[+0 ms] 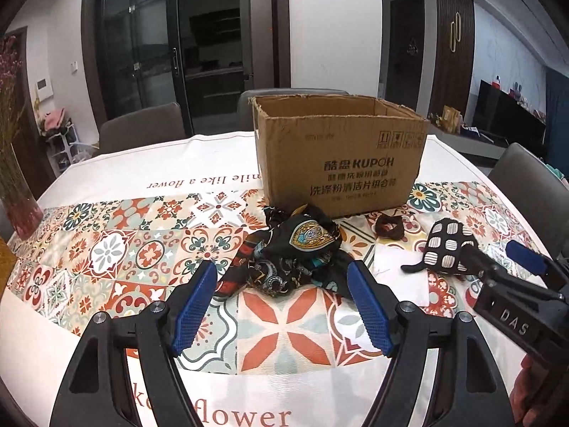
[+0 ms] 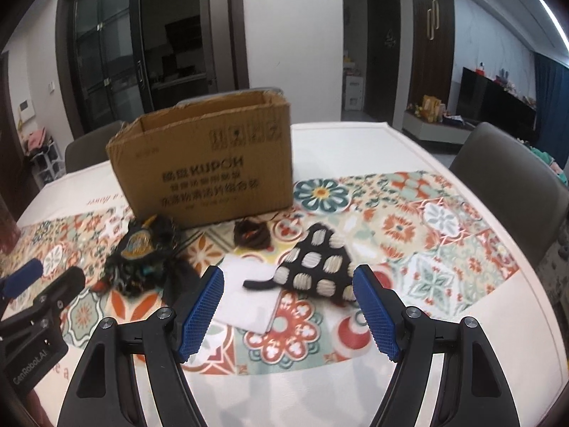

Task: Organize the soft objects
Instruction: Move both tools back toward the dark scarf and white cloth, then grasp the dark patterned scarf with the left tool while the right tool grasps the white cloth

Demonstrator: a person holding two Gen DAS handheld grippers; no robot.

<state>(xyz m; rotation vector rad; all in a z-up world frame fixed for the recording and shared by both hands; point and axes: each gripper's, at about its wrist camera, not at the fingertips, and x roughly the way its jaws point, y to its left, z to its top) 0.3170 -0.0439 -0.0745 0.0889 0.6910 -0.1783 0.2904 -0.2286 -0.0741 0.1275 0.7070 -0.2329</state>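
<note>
An open cardboard box (image 1: 341, 156) stands on the patterned tablecloth; it also shows in the right wrist view (image 2: 206, 163). In front of it lie a crumpled dark patterned scarf (image 1: 298, 252) (image 2: 142, 259), a small brown scrunchie (image 1: 389, 227) (image 2: 250, 236), a white folded cloth (image 1: 398, 274) (image 2: 249, 299) and a black cloth with pale squares (image 1: 446, 249) (image 2: 316, 267). My left gripper (image 1: 282, 306) is open and empty, just short of the scarf. My right gripper (image 2: 288, 309) is open and empty, just short of the checked cloth; it also shows in the left wrist view (image 1: 498, 259).
Grey chairs (image 1: 142, 128) (image 2: 508, 181) stand around the table. A glass vase with dried flowers (image 1: 17, 192) stands at the table's left edge. The table's right edge (image 2: 533, 284) curves close by the right gripper.
</note>
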